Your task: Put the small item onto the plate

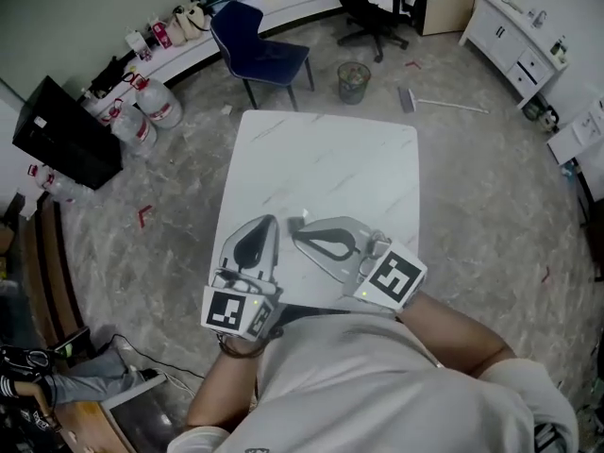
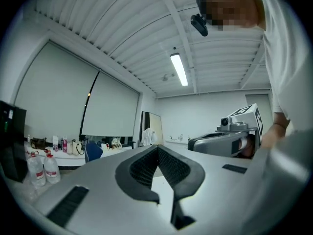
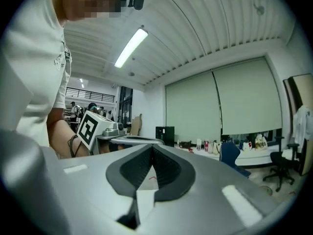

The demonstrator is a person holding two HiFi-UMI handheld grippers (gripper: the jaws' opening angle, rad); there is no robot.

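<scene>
I hold both grippers up in front of my chest, above the near edge of the bench (image 1: 330,159), and they point level, not down to the surface. The left gripper (image 1: 271,221) has its jaws together, the tips meet and nothing is between them. The right gripper (image 1: 296,228) is the same: jaws together and empty. The two stand just beside each other, with the tips turned a little toward one another.

The small item and the plate I cannot find in any view. The white top of the bench shows no object on the part that I see, and the strip nearest to me is hidden under the grippers and my body. Beyond the bench there is only the room, with a blue chair (image 1: 260,50) on the floor.

So I judge that no step of the task is really in hand at this moment: nothing is grasped and nothing is approached. For the next move I must first get the item and the plate into view. Then one gripper needs to go down, with its jaws opened before it reaches the item.
</scene>
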